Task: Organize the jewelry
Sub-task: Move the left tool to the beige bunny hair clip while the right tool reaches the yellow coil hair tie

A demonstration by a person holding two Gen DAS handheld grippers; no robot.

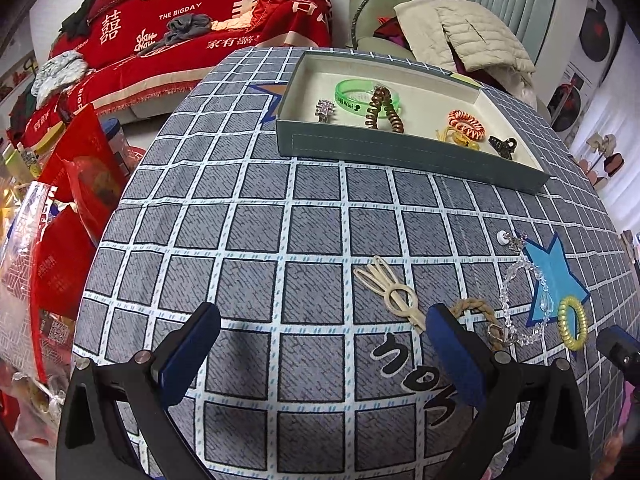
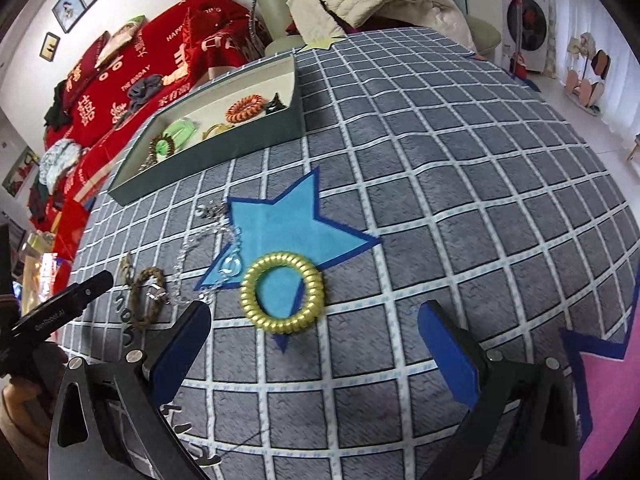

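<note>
**Loose jewelry waits on the checked tabletop as both grippers hover empty**

A gold coil hair tie lies flat on the tip of a blue star patch printed on the grey checked tabletop, just ahead of the right gripper, whose blue-padded fingers stand wide apart and hold nothing. To its left, a clear beaded chain with a teardrop pendant curls across the star's edge, and a braided brown cord bracelet lies just beyond that. Farther off, a small silver earring piece rests near the star's far-left point.

From the left wrist view, a cream hair clip lies on the cloth just beside the bracelet, between the spread, empty fingers of the left gripper. The right gripper's tip shows at the right edge of that view.

At the far side of the tabletop sits a shallow grey-green tray with a cream lining. Inside it lie a green bangle, a brown spiral hair tie, a sparkling silver clip, an orange coil hair tie and a black claw clip, all apart from the pieces on the cloth.

Beyond the tabletop, a red blanket with white lettering covers a sofa, and a pale quilted jacket is draped over a green chair.
</note>
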